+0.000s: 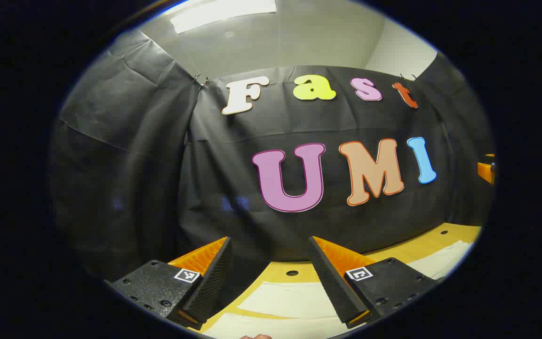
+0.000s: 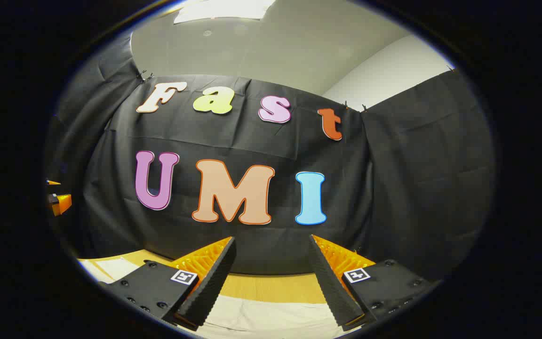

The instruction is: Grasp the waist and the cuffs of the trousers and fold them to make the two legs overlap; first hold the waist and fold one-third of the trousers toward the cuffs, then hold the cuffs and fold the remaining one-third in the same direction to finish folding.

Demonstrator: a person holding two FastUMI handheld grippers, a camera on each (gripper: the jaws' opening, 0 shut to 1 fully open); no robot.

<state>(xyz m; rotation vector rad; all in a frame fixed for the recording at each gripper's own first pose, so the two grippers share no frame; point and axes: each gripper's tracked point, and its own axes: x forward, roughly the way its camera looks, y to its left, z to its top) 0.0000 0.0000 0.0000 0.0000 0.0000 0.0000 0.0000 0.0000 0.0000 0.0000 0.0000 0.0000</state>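
While trousers [image 1: 294, 301] lie flat, grippers gape.

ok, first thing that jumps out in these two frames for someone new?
The black cloth wall takes up most of both views, hung behind a wooden table. Each gripper, left and right, has its jaws wide apart and holding nothing. Pale trousers lie flat on the table below them, untouched.
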